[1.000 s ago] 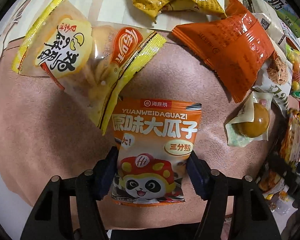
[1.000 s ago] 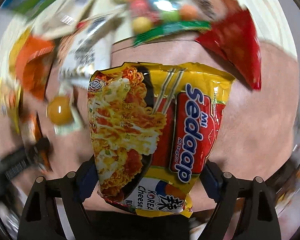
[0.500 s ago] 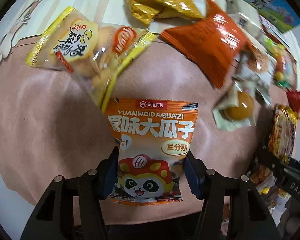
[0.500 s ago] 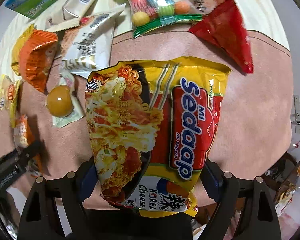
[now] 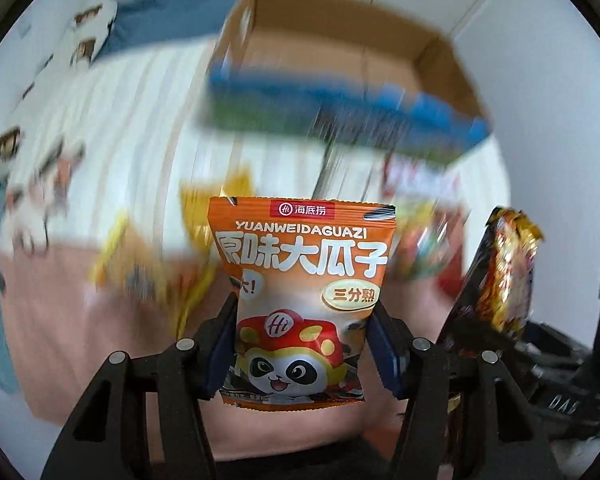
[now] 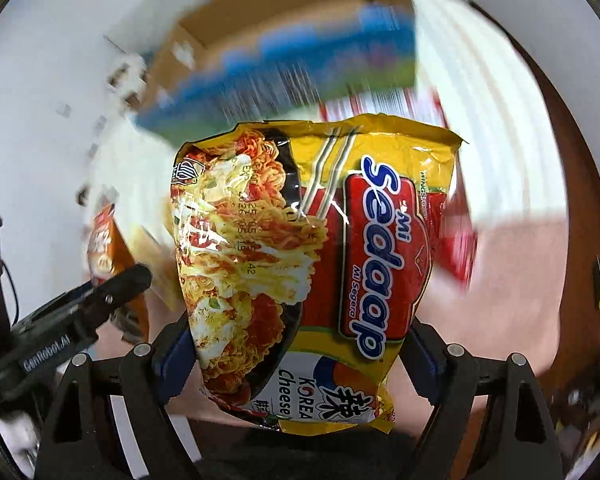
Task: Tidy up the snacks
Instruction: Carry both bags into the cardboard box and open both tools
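Observation:
My left gripper (image 5: 302,354) is shut on an orange sunflower-seed packet with a panda (image 5: 304,300) and holds it upright in the air. My right gripper (image 6: 296,360) is shut on a yellow Mi Sedaap noodle packet (image 6: 312,264), also lifted. Beyond both stands an open cardboard box with a blue and green front (image 5: 340,76); it also shows in the right wrist view (image 6: 276,40). The noodle packet shows edge-on at the right of the left wrist view (image 5: 504,272). The seed packet shows at the left of the right wrist view (image 6: 104,248).
Blurred snack packets (image 5: 140,272) lie on the pink mat (image 5: 60,320) below the box. A striped white cloth (image 5: 140,120) covers the surface behind. A white wall (image 5: 540,80) stands at the right. The left gripper body (image 6: 68,320) sits low left in the right wrist view.
Both grippers have lifted and tilted up with their packets. The view has swung from the mat and loose snacks to the cardboard box behind, with motion blur.

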